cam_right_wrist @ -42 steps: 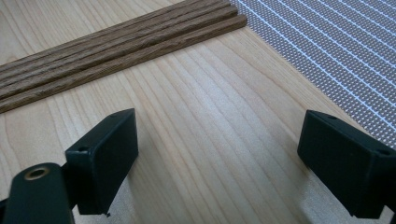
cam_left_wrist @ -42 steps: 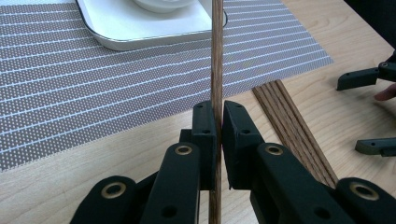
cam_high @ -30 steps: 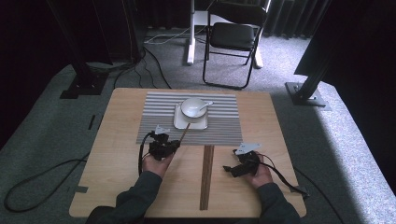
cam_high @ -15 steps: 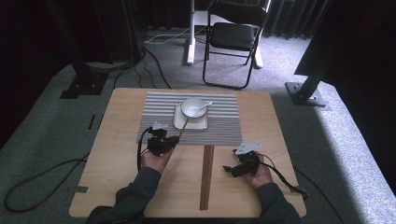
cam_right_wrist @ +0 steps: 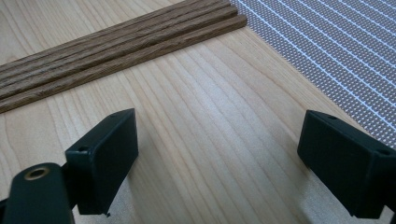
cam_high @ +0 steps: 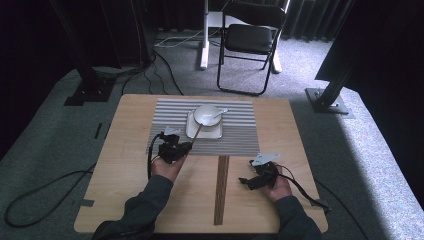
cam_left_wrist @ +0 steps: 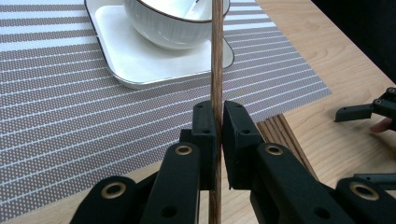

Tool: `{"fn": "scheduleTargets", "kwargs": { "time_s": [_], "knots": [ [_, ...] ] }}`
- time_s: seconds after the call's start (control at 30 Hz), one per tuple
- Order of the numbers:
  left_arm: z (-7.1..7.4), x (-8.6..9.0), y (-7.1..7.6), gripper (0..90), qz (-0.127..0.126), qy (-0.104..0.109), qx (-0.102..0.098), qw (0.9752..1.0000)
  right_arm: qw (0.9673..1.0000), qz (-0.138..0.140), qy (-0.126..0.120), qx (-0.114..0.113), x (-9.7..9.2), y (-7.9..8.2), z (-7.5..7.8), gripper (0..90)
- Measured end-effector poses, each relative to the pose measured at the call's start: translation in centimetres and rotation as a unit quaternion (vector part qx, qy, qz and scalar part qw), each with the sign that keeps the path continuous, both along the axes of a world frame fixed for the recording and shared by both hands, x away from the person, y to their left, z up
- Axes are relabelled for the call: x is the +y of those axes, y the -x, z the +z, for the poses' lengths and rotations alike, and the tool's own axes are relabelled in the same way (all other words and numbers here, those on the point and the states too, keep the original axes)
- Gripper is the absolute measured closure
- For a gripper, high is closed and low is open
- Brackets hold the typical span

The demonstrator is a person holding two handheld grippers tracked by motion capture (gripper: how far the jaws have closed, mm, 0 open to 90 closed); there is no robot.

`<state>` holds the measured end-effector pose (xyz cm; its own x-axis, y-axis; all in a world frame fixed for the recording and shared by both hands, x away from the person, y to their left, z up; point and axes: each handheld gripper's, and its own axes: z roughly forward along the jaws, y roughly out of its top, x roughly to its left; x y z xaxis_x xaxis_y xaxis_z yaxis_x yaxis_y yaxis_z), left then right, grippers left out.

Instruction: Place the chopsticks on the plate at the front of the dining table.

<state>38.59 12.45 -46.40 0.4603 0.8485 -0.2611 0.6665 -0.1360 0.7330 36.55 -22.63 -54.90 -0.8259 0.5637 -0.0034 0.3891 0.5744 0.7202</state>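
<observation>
My left gripper [cam_high: 189, 145] [cam_left_wrist: 219, 119] is shut on a thin brown wooden stick [cam_left_wrist: 217, 60] [cam_high: 196, 135], whose far end reaches the rim of a white bowl [cam_high: 208, 114] [cam_left_wrist: 175, 21]. The bowl holds a spoon [cam_high: 218, 113] and stands on a square white plate [cam_high: 216, 132] [cam_left_wrist: 135, 58] on a grey striped placemat [cam_high: 239, 130] [cam_left_wrist: 60, 93]. My right gripper [cam_high: 243, 181] [cam_right_wrist: 217, 161] rests open on the bare wood at the front right, nothing between its jaws. A bundle of several wooden sticks [cam_high: 221, 189] [cam_right_wrist: 112, 49] lies on the table between the hands.
The wooden table [cam_high: 115, 165] has its edges near both forearms. A black folding chair [cam_high: 248, 37] stands behind the table, with black stand bases [cam_high: 330, 100] and cables [cam_high: 40, 192] on the carpet around it.
My left gripper has moved forward and a little right with the stick, bringing its tip up to the bowl. The right gripper has stayed still.
</observation>
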Motion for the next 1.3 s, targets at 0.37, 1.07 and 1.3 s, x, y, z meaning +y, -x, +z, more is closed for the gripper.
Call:
{"fn": "scheduleTargets", "kwargs": {
  "time_s": [0.37, 1.07, 1.3],
  "knots": [
    [0.4, 0.4, -0.4, 84.4, 0.009, 0.006, -0.005, 0.9999, 1.0, 0.0, 0.0, 0.001, 0.0, 0.0, 0.0, 11.6],
    [0.1, 0.9, -1.7, 84.4, 0.024, 0.007, 0.002, 0.9997, 1.0, -0.001, 0.0, 0.002, 0.0, 0.0, 0.0, 11.6],
    [0.1, 0.8, -2.1, 84.4, 0.026, 0.005, 0.003, 0.9996, 1.0, -0.001, 0.0, 0.001, 0.0, 0.0, 0.0, 11.6]
  ]
}}
